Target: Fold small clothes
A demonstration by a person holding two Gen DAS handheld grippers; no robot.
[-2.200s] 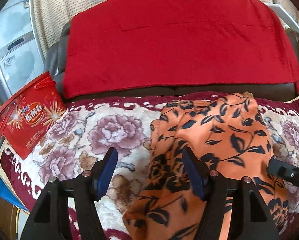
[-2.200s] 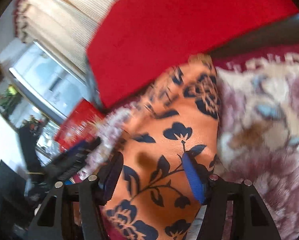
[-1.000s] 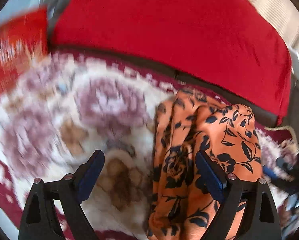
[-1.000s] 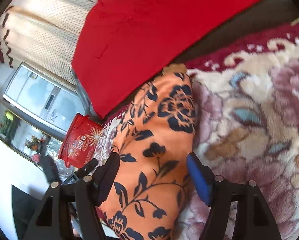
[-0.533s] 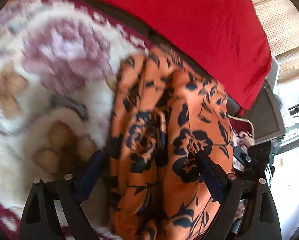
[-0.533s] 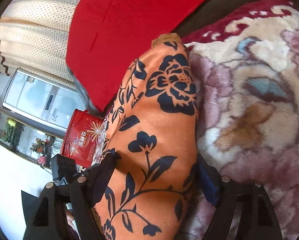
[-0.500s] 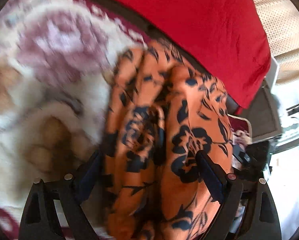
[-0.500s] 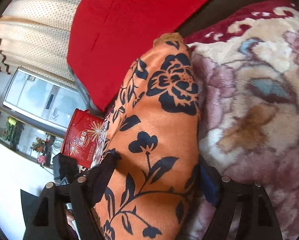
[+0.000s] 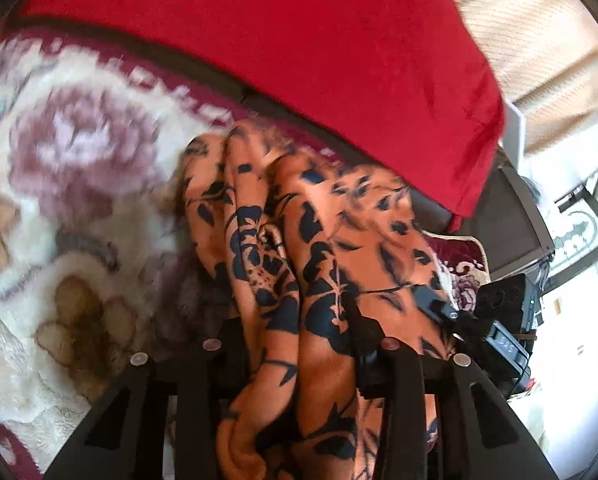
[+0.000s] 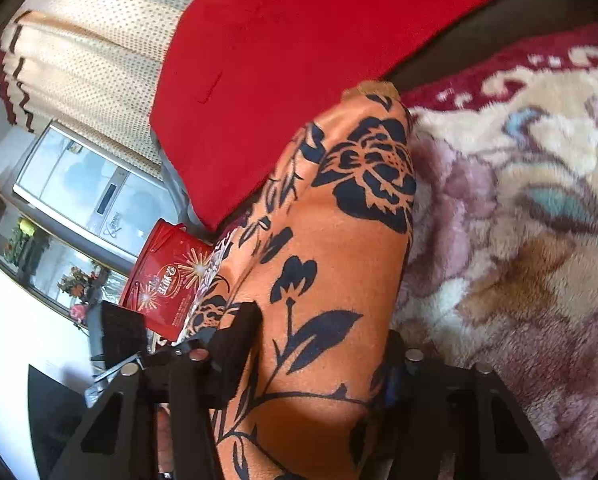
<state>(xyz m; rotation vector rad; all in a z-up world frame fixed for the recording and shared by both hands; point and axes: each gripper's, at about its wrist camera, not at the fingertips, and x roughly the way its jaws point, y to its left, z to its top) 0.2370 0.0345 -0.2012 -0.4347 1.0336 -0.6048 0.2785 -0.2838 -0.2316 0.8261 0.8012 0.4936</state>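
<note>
1. The left gripper [image 9: 299, 332] has its fingers closing, with bunched folds of the orange floral garment [image 9: 319, 240] between them, pressed from both sides.
2. The right gripper [image 10: 319, 348] is closing too, the garment filling the gap between its fingers.
3. The garment lies on the floral blanket [image 10: 519, 220]; in the right wrist view its long axis runs from 6 toward 12 o'clock, ending at a tan hem.
4. Bare blanket lies open at 3 o'clock of that hem.
5. Farther, a red cloth [image 10: 299, 40] drapes the sofa back; a red tub [image 10: 167, 280] stands at 9 o'clock.
</note>
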